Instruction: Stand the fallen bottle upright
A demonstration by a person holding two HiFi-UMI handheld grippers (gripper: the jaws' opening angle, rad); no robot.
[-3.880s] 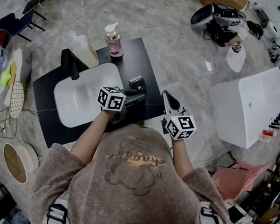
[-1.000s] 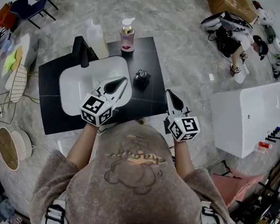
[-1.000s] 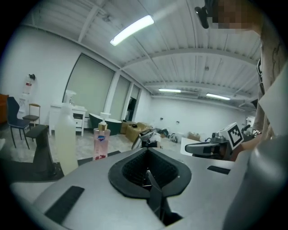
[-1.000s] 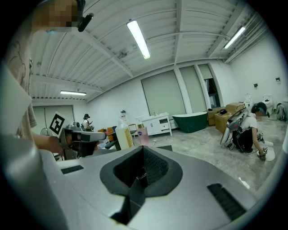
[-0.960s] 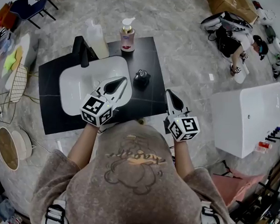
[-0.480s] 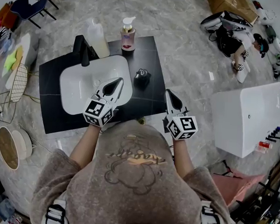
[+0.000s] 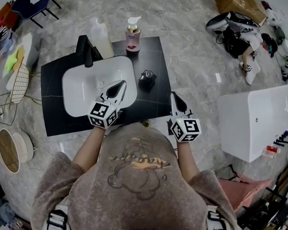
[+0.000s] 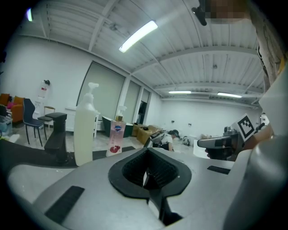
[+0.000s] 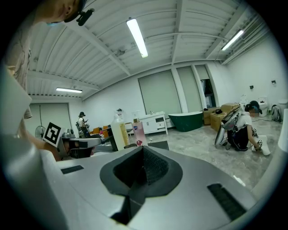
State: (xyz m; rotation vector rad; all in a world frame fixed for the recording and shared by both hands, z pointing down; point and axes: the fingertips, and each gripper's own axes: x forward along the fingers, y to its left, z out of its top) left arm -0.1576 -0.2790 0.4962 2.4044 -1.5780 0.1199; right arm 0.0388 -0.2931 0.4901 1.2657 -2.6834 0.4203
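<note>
Now bottle (image 7: pixel 147 80) upright, left gripper (image 7: pixel 120 85) withdrawn

Bare black surface (image 7: pixel 154 105) runs right of the white basin (image 7: pixel 82 91), broken only by the small dark bottle (image 7: pixel 147 80). The back edge is crowded: black faucet (image 7: pixel 84 50), white pump bottle (image 7: pixel 101 36), pink soap dispenser (image 7: pixel 132 37).
</note>
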